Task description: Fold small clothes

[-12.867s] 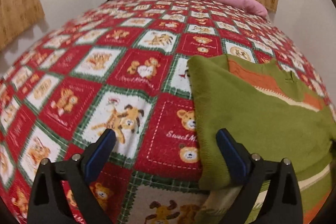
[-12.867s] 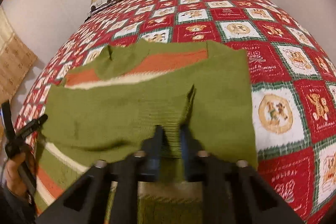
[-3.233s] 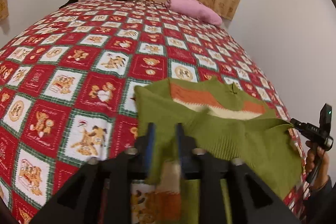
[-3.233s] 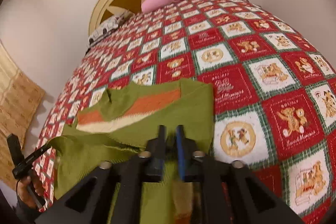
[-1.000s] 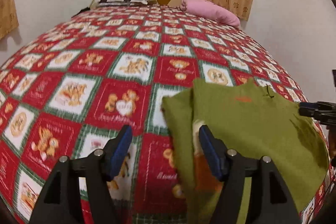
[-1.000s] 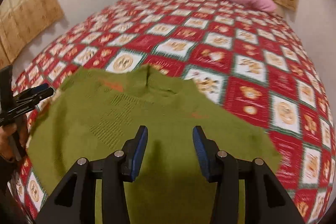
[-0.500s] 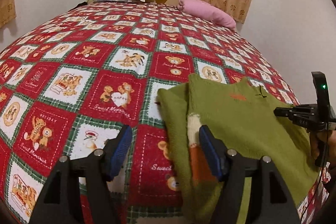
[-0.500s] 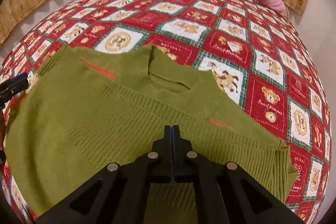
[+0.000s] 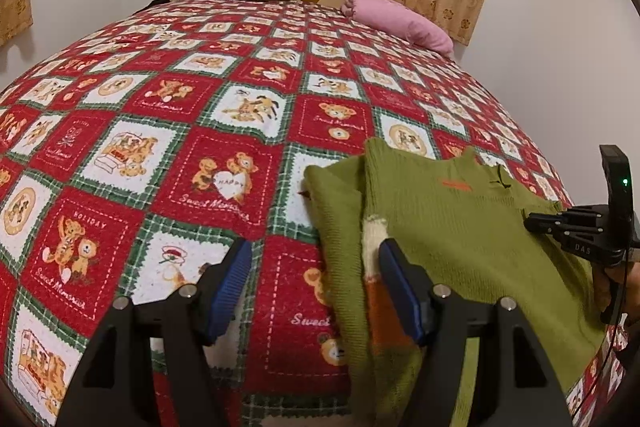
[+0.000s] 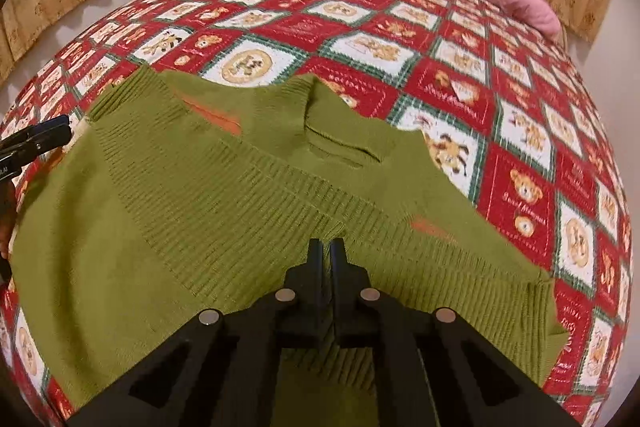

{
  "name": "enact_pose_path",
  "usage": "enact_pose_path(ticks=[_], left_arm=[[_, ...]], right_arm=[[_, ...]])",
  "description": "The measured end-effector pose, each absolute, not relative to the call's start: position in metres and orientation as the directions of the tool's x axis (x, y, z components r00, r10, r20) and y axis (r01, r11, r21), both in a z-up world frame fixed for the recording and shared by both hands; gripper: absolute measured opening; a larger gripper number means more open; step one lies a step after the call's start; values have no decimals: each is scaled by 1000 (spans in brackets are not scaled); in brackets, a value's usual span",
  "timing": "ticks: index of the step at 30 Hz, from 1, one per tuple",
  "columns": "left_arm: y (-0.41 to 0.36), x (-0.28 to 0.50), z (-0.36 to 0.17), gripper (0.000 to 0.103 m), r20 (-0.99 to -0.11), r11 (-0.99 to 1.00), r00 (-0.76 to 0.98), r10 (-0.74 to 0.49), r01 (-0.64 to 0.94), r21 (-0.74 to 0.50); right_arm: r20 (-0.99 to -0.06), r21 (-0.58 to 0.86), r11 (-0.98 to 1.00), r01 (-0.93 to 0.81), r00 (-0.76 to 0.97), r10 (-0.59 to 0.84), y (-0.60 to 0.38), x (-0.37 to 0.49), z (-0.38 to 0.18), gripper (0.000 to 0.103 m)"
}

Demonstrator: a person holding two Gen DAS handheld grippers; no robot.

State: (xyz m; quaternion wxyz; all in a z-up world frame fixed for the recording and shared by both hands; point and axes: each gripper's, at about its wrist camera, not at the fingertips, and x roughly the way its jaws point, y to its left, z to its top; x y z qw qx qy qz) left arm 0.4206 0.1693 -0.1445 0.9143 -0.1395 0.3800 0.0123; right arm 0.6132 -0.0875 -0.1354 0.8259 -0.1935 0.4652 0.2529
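The olive-green ribbed knit sweater (image 10: 224, 211) lay folded on the red teddy-bear patchwork quilt (image 9: 168, 131), toward 4 o'clock in the left wrist view. Left gripper (image 9: 316, 283) had its jaws wide apart, hanging over the sweater's left edge. Right gripper (image 10: 326, 255) was pinched tight on the knit at 6 o'clock.
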Motion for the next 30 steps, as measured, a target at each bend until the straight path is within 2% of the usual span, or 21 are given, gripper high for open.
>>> enact_pose_path(ticks=[7,11,13,14,15,19,23,26,30], left_arm=[[170,421,-138,69,-695,963,715,-67,-136,-234],[160,423,-129,69,-689,972,722,-72,-106,-212],[153,425,-124,69,-686,977,724,-78,-83,-198],[148,427,-121,69,-686,980,723,-82,-66,-187],[143,430,-119,69,-687,984,722,-83,-49,-171],[127,448,-118,68,-699,990,708,-105,5,-144],[118,466,-124,55,-724,990,680,-114,16,-140],[115,474,-132,55,-747,991,656,-105,5,-134],[115,476,-139,47,-772,989,624,-116,0,-149]], right_arm=[[-835,-125,863,-490,521,175,-93,634,-134,2],[-842,-90,860,-502,500,204,-95,638,-138,4],[-842,-50,867,-495,488,230,-105,636,-131,23],[-836,-48,872,-487,498,232,-113,633,-126,43],[-823,-42,877,-479,514,241,-124,631,-119,45],[-795,0,922,-387,559,235,-183,628,-97,45],[-781,97,959,-267,577,239,-247,629,-89,45],[-785,108,961,-255,570,240,-262,625,-93,45],[-795,89,952,-293,555,245,-256,623,-100,45]])
